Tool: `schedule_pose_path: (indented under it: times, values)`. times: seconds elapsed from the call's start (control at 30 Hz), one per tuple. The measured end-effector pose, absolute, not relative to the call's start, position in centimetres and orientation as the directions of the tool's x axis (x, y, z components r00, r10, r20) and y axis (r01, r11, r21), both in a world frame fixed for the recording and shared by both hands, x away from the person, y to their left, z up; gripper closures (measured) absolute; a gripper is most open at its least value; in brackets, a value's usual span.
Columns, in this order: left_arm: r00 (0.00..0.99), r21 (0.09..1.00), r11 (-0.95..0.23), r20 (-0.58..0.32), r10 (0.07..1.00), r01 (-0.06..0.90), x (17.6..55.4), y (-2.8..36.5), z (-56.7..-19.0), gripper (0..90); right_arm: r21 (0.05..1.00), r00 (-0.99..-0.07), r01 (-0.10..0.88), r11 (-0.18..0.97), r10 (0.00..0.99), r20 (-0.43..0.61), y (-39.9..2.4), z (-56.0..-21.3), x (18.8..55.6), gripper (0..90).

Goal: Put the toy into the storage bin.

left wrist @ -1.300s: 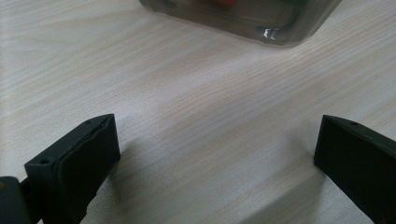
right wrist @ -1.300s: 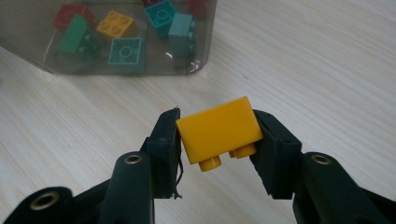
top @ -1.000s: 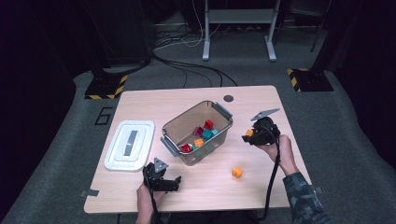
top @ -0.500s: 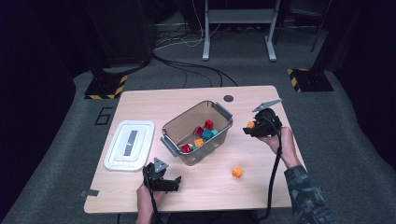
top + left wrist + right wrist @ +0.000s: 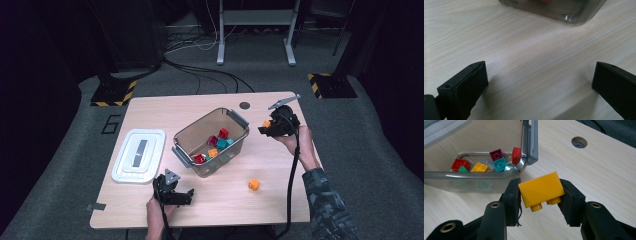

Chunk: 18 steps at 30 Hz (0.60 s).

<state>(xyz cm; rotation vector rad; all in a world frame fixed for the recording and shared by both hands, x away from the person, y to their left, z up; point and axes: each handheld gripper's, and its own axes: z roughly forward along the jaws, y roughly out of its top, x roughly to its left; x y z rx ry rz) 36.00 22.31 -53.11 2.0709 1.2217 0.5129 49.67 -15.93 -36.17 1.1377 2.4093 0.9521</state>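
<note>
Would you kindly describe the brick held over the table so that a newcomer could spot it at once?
Start at the clear bin mid-table and look just past its right end. There the right hand-held gripper clamps a yellow brick above the tabletop. Every other brick lies in the bin or on the table.

A pale wood-grain table (image 5: 150,112) stands on grey carpeted floor (image 5: 60,165). Near its middle sits a clear plastic bin (image 5: 235,119) with grey handles, set at an angle. To the bin's left, apart from it, a white lid (image 5: 138,154) lies flat. A single orange block (image 5: 254,184) rests on the bare tabletop toward the near edge, right of the bin. A round dark hole (image 5: 244,105), possibly a cable port, marks the far side.
</note>
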Motion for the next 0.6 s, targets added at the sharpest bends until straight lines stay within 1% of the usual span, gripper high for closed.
schedule_pose_path:
  times: [0.33, 0.43, 0.6]
  values:
    - [0.478, 0.717, -0.327, -0.011, 0.878, 0.616, 36.0, 22.3, -53.1, 0.0, 0.695, -0.66, 0.537, 0.478, 0.751, -0.007, -14.0, -34.9, 50.6, 54.8]
    - [0.478, 0.717, -0.326, -0.011, 0.878, 0.616, 36.0, 22.2, -53.1, 0.0, 0.693, -0.679, 0.519, 0.5, 0.734, -0.022, -12.6, -34.4, 51.0, 54.8]
    - [0.479, 0.72, -0.328, -0.007, 0.878, 0.612, 36.0, 22.3, -53.1, 0.0, 0.685, -0.692, 0.515, 0.515, 0.721, -0.022, -11.2, -34.2, 51.4, 54.8]
